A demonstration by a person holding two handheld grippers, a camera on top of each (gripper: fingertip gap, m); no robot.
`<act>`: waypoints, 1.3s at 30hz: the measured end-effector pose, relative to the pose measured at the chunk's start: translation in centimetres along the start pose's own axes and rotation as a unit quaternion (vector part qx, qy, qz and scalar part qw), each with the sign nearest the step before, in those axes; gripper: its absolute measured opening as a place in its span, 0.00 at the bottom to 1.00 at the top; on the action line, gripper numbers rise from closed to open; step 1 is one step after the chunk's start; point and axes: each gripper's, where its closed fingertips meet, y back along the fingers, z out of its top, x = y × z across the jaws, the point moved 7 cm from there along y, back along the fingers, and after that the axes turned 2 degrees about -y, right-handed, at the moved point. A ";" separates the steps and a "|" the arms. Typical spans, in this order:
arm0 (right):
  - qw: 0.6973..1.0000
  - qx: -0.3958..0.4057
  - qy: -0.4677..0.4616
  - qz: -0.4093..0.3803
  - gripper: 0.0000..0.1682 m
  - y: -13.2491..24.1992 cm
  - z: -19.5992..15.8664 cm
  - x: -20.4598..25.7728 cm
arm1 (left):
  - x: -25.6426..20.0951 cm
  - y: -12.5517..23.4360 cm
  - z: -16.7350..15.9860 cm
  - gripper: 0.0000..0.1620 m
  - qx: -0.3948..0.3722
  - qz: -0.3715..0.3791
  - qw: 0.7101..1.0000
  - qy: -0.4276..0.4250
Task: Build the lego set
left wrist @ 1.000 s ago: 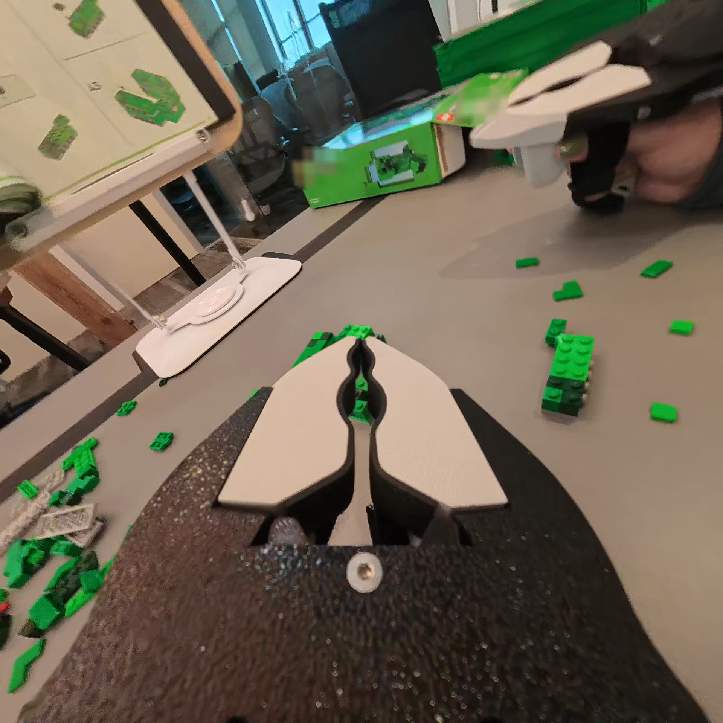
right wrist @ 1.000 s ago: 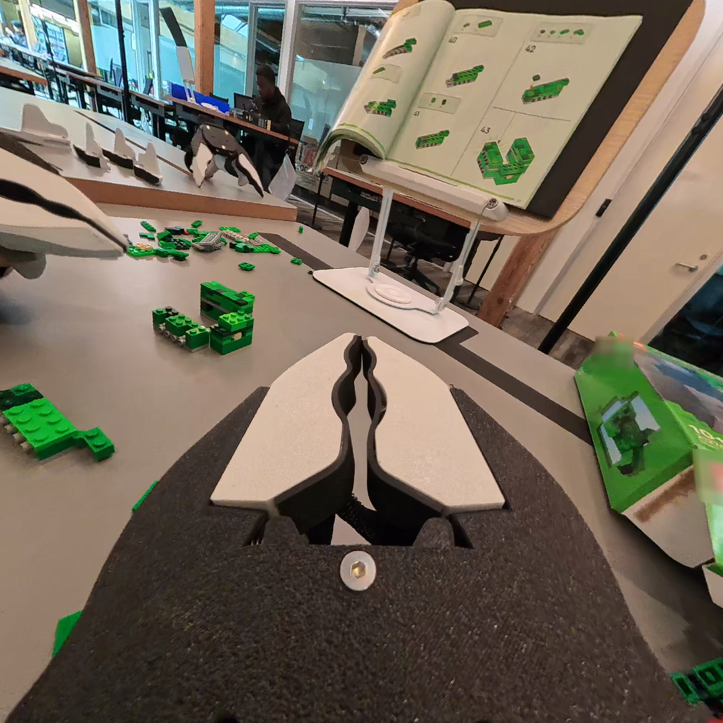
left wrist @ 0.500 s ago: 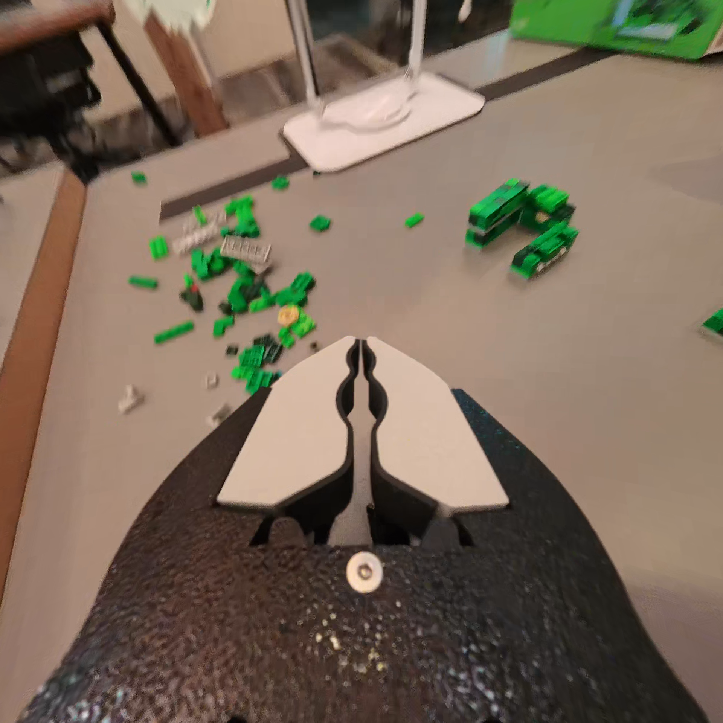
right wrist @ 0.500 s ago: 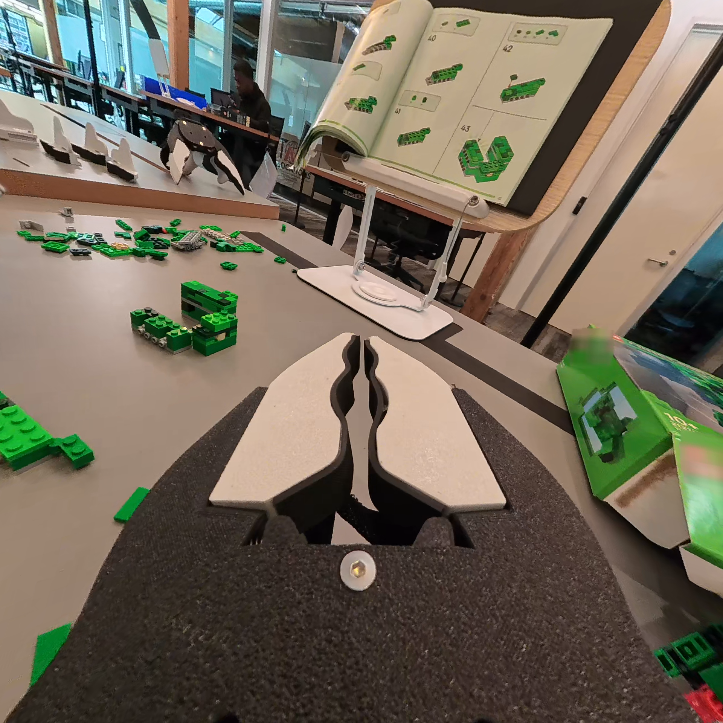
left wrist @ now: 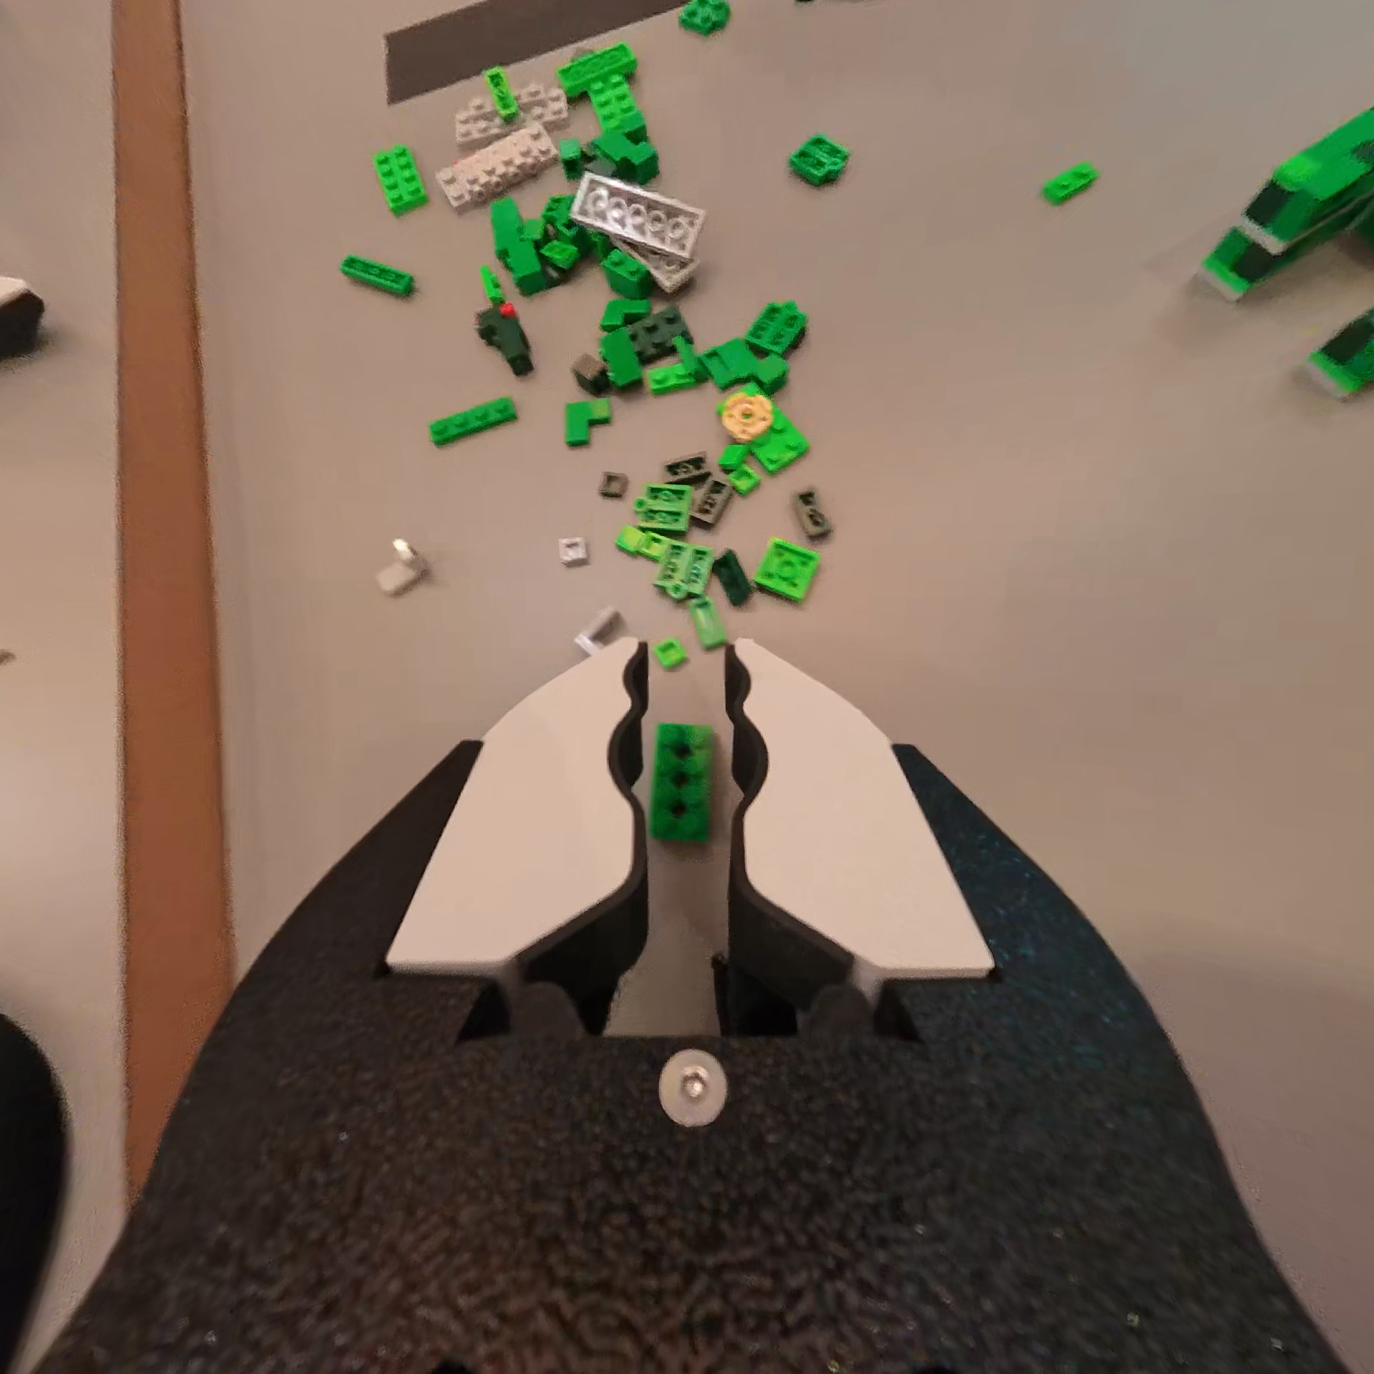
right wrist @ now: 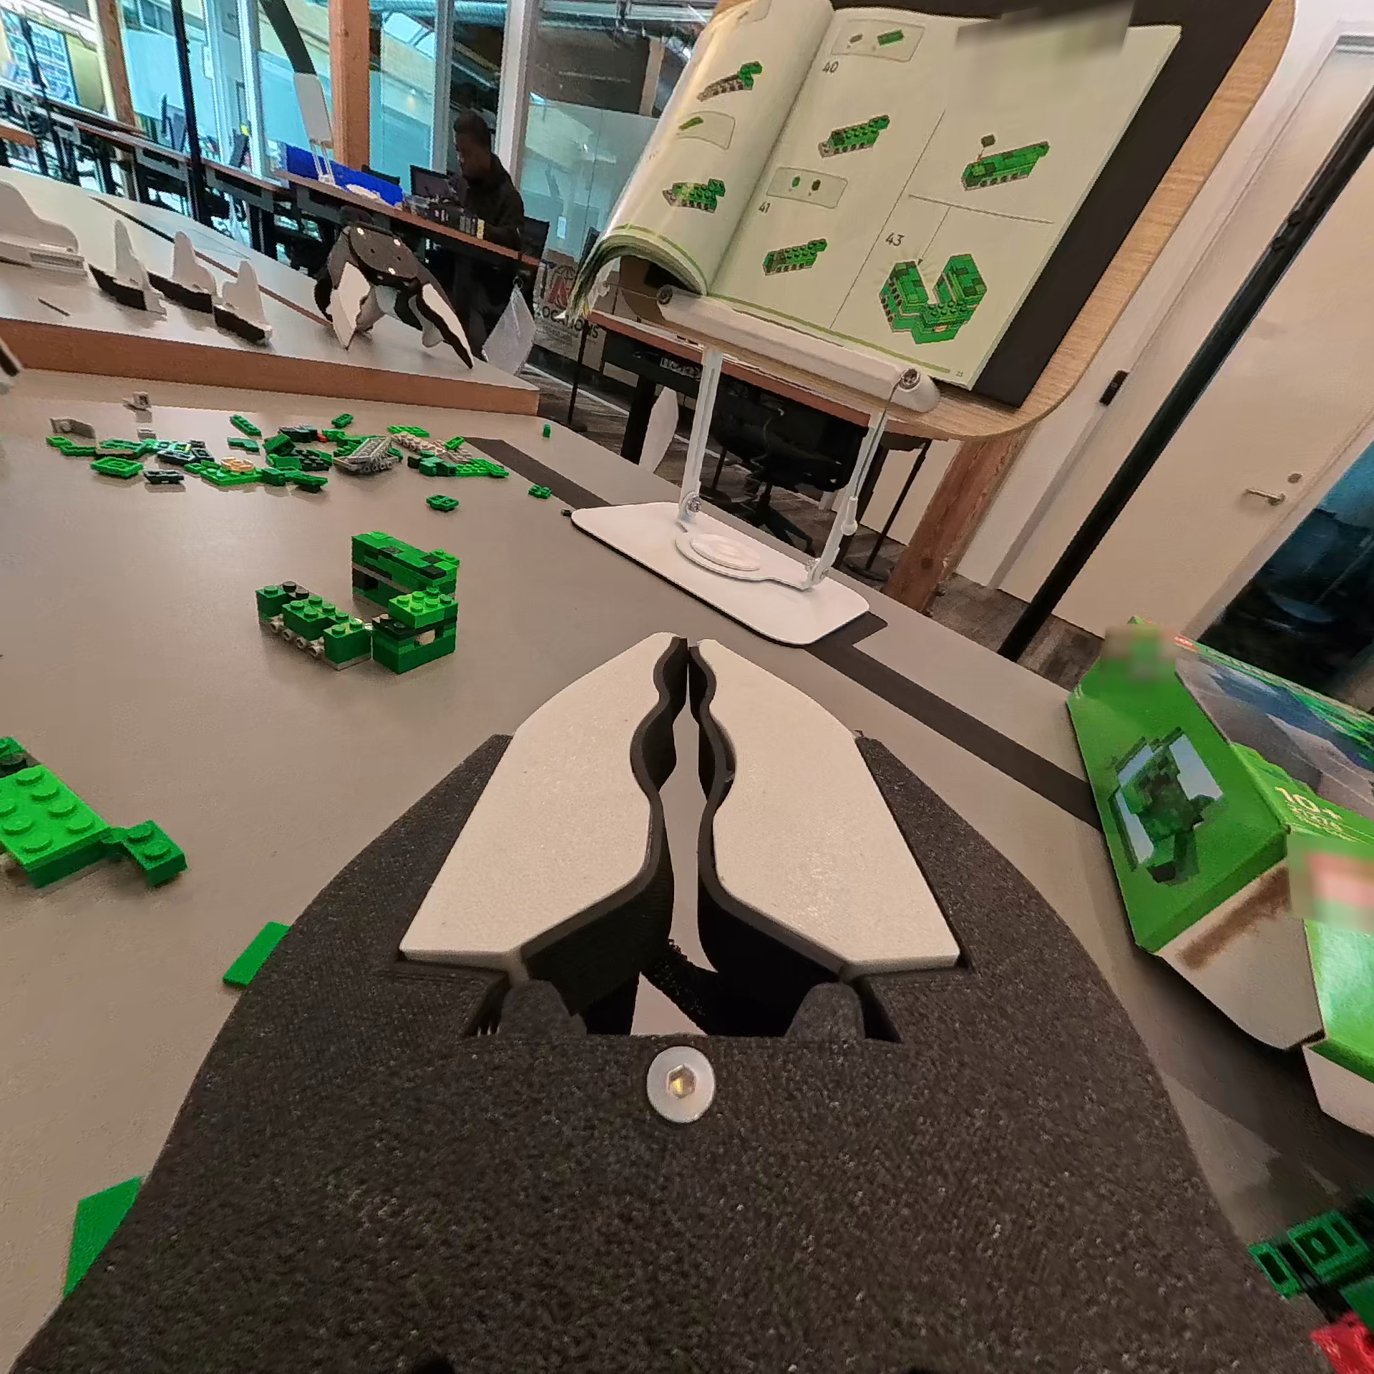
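Hovering over a grey worktop [left wrist: 1041, 669], left hand-held gripper [left wrist: 685, 654] with fingers parted, framing a green plate with three holes [left wrist: 681, 792] lying flat between them, untouched as far as can be seen. Just past the fingertips, a scatter of loose pieces [left wrist: 632, 320]: green plates and bricks, a few grey ones, one round tan piece [left wrist: 746, 415]. At the right edge of that view, a part-built green model [left wrist: 1308, 215].

Held low and level, right hand-held gripper [right wrist: 688, 645] with fingers closed, tips nearly meeting, gripping nothing. Ahead and to its left, the same part-built green model [right wrist: 386, 606] standing on the worktop [right wrist: 186, 706]; nearer, a flat green assembly [right wrist: 67, 825] at the left edge. Propped on a white stand [right wrist: 743, 565], an open instruction booklet [right wrist: 877, 186] showing numbered steps and green diagrams. Lying at right, green set box [right wrist: 1182, 803] bearing printed artwork and lettering, partly blurred over.
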 end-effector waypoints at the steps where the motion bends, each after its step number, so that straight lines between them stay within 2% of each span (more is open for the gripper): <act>1: 1.000 0.000 0.000 0.000 0.00 0.0 0.0 0.0 | 0.6 -0.2 0.3 0.11 -0.002 0.003 1.000 -0.012; 4: 1.000 0.002 -0.001 0.002 0.00 0.0 0.0 0.0 | 2.4 -1.3 1.8 0.10 0.000 -0.009 0.999 -0.041; 7: 1.000 0.002 -0.001 0.003 0.00 0.0 0.0 0.0 | 3.7 -3.7 2.8 0.10 0.039 -0.045 0.997 -0.053; 15: 1.000 0.004 0.000 0.005 0.00 0.0 0.0 0.0 | 4.5 -7.6 3.2 0.11 0.091 -0.094 0.990 -0.048; 27: 1.000 0.006 0.002 0.008 0.00 -0.1 -0.1 0.1 | 4.2 -8.2 3.7 0.10 0.083 -0.113 0.989 -0.044; 32: 1.000 0.007 0.005 0.008 0.00 -0.1 -0.1 0.1 | 4.1 -8.2 3.8 0.00 0.080 -0.113 0.988 -0.064; 39: 1.000 0.009 0.010 0.009 0.00 -0.1 -0.1 0.3 | 4.2 -7.3 3.9 0.00 0.023 -0.109 0.992 -0.058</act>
